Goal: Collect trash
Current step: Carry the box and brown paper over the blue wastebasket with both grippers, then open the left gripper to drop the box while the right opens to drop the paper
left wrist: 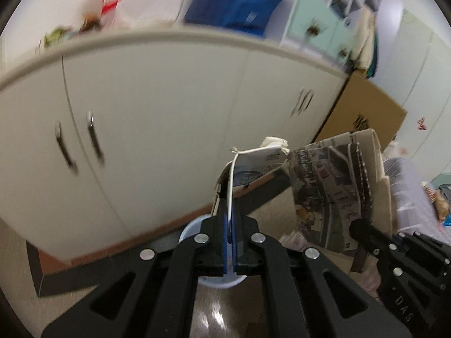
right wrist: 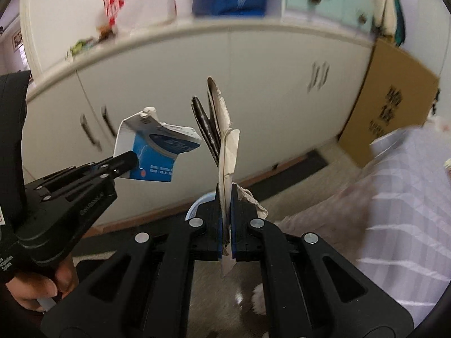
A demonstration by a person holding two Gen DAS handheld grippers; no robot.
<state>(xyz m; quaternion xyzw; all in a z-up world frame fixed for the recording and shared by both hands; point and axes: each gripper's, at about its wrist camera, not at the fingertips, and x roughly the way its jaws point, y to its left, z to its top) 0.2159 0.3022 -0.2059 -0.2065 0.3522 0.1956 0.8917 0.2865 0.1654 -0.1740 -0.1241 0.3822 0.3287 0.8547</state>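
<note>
Left claw [right wrist: 132, 161] pressed shut on flattened blue-and-white carton [right wrist: 157, 152], held in air before white cabinet [right wrist: 253, 112]. Right claw [right wrist: 225, 214] clamped on folded newspaper [right wrist: 225, 146], sheets standing upright between blue pads [right wrist: 221, 225]. Pale blue bin [left wrist: 194, 226] partly seen below both claws, on floor. Cardboard box [right wrist: 394, 107] leaned against cabinet at far right.

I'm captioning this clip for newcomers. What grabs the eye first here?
Both grippers carry trash in front of the white cabinet: the left gripper pinches a crumpled blue-and-white carton, the right gripper a folded newspaper. A pale blue bin rim peeks out just below them.
</note>
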